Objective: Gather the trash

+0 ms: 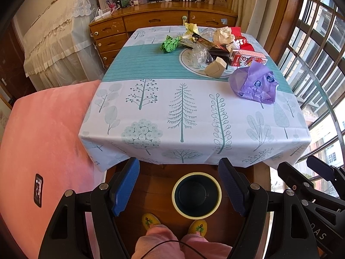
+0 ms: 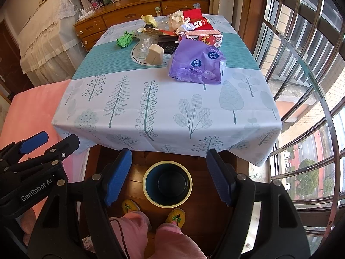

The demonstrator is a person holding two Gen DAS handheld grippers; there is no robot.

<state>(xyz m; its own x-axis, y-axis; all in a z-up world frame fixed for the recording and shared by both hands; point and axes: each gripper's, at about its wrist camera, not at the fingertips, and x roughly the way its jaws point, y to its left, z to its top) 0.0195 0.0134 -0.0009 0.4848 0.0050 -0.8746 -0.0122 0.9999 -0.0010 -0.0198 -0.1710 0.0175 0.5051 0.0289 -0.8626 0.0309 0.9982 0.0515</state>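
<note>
Nothing looks collected yet: the trash pile [image 1: 215,47] and purple bag [image 2: 196,63] sit on the counter [image 1: 183,108], the bin [image 1: 196,195] on the floor appears empty, and both hand-held grippers, left [image 1: 179,185] and right [image 2: 169,177], gape wide, holding nothing.

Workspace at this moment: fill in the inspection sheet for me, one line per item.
Surface: table under a tree-print cloth; near half bare.
Job's things: trash piled at the far end, including purple wrapper, green crumpled paper, red carton, beige box; bin on the floor, looks empty.
Clutter: round mat under the pile.
Grippers: left gripper and right gripper both open, holding nothing, above the bin.
Cables: thin cable across the person's legs.
Surroundings: wooden dresser, pink cushion, barred window.
</note>
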